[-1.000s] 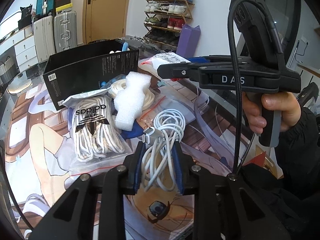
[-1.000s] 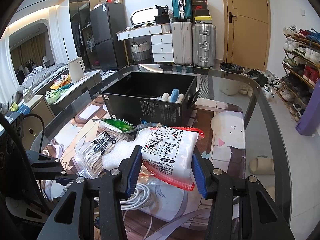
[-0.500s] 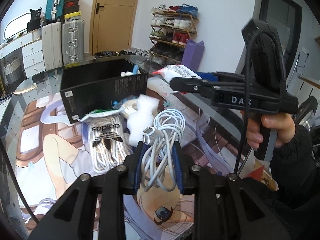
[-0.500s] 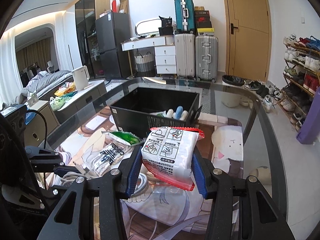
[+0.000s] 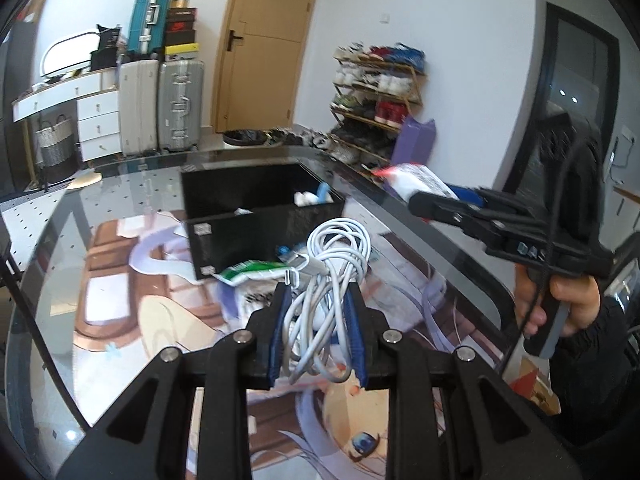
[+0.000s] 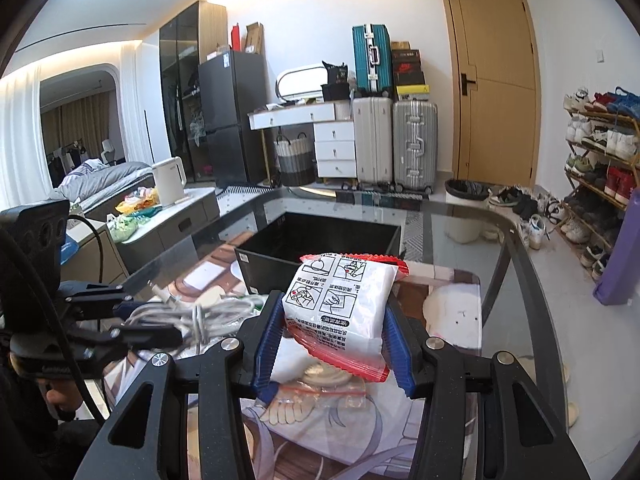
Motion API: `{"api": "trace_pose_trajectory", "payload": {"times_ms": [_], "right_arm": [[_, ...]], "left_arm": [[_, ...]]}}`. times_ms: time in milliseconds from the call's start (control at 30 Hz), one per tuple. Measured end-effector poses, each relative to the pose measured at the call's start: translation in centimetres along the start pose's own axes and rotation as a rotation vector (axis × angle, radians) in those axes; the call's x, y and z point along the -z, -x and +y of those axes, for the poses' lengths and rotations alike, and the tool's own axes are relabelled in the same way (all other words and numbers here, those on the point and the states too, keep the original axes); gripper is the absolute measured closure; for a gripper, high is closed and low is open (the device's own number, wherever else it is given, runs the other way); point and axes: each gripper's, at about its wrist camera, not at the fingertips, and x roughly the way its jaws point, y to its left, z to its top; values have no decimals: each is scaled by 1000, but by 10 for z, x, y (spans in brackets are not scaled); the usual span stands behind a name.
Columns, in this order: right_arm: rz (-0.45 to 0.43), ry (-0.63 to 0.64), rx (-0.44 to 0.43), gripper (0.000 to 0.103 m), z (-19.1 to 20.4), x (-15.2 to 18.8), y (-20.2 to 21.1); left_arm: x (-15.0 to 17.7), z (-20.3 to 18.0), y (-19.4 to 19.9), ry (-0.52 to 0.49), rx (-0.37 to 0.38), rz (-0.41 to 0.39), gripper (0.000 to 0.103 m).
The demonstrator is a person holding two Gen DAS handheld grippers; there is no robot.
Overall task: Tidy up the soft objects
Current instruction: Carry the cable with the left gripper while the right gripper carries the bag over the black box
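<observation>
Above the glass table [image 5: 420, 220] and its open black box [image 6: 256, 268], we carry two loads at once: our right gripper [image 6: 334, 340] clamps a red-edged white packet [image 6: 340, 304], our left gripper [image 5: 318, 332] pinches a coiled white cable [image 5: 332, 276]. Both hang short of the box; next, we judge, comes reaching over its rim and releasing.

left gripper [image 5: 317, 300]: black frame | blue pads | silver screws | dark sleeve [image 5: 592, 364]
</observation>
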Motion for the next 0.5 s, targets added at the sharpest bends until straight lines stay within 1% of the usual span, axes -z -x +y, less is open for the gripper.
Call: {"api": "trace_pose_trajectory", "payload": {"times_ms": [200, 500], "right_arm": [[-22, 1, -13, 55, 4, -6, 4], [-48, 11, -31, 55, 6, -30, -3]], "left_arm": [[-13, 15, 2, 46, -49, -51, 78], [-34, 27, -6, 87, -108, -111, 78]]}}
